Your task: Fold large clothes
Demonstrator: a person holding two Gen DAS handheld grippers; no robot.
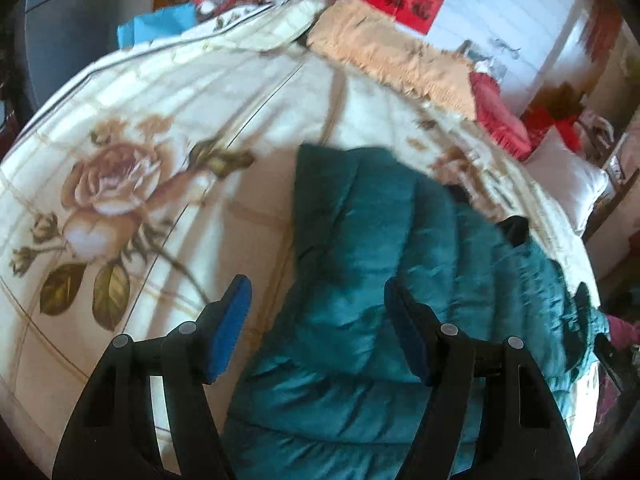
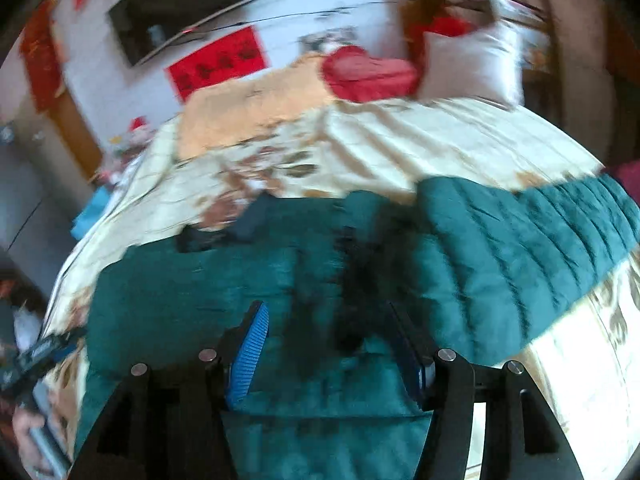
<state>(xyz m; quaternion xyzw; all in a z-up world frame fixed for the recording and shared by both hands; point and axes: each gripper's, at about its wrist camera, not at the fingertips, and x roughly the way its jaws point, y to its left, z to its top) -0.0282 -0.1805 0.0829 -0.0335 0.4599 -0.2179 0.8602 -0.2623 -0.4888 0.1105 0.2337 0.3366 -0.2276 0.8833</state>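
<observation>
A large teal quilted jacket [image 1: 372, 248] lies spread on a cream bedspread printed with roses [image 1: 168, 128]. My left gripper [image 1: 316, 292] is open above the jacket's left part, nothing between its blue pads. In the right wrist view the jacket [image 2: 500, 248] lies across the bed [image 2: 420, 136], one sleeve stretched to the right and a dark lining strip down its middle. My right gripper [image 2: 328, 320] is open just above the jacket's near part, its pads apart and empty. Both views are motion-blurred.
A peach fringed blanket [image 1: 392, 56], a red cushion [image 1: 500, 116] and a white pillow [image 1: 572, 180] lie at the head of the bed. A red banner [image 2: 218, 62] hangs on the white wall. The other hand-held gripper [image 2: 36, 356] shows at the lower left.
</observation>
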